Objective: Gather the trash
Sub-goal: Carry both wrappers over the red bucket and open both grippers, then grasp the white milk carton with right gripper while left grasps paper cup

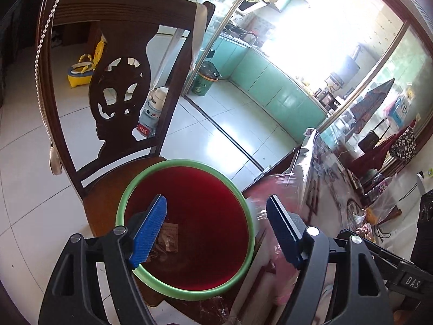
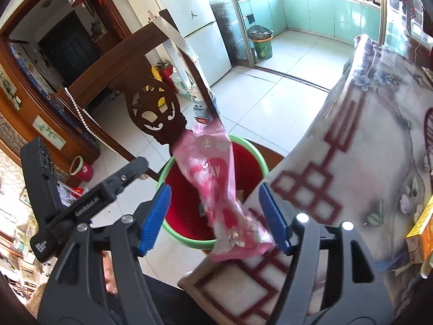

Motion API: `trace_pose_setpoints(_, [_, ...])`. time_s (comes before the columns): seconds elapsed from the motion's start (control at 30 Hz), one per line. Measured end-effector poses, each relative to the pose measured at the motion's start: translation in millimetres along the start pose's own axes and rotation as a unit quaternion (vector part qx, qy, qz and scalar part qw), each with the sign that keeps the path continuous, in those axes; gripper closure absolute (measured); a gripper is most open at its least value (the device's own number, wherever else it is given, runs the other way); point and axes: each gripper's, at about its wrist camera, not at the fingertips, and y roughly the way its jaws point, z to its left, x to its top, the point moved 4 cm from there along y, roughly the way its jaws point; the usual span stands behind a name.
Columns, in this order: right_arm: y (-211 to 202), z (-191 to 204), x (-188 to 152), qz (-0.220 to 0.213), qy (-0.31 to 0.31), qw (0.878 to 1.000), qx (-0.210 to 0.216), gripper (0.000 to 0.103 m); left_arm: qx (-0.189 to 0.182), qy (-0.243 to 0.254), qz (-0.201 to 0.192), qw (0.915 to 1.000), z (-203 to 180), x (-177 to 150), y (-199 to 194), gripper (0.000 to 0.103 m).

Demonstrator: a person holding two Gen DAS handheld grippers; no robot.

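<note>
Right wrist view: the pink wrapper [image 2: 216,189] hangs mid-frame between the parted right tongs [image 2: 216,216], over the red bin [image 2: 186,216]. Left tongs [image 1: 216,230] stand apart above that bin, gripping nothing.

Home: carved dining chair [image 1: 119,86], fridge [image 2: 200,27], green kitchen cabinets [image 1: 270,81]

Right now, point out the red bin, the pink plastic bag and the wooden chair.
red bin [image 1: 205,216]: left wrist view, inner wall.
pink plastic bag [image 2: 213,170]: right wrist view, printed middle.
wooden chair [image 1: 119,92]: left wrist view, carved backrest.
</note>
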Motion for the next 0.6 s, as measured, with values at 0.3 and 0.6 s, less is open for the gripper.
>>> trace_pose_setpoints(0.3, [-34.5,-9.2,-2.2,-0.034,-0.028,0.997,-0.059,0.036,0.017,0.051,0.002,0.9986,-16.9,-4.5,3.3,0.03])
trace_pose_setpoints(0.6, [-98.4,-39.8,-24.7,-0.069,-0.02,0.995,-0.077,0.031,0.038,0.117,0.013,0.9924,-38.0,-12.6,5.6,0.03])
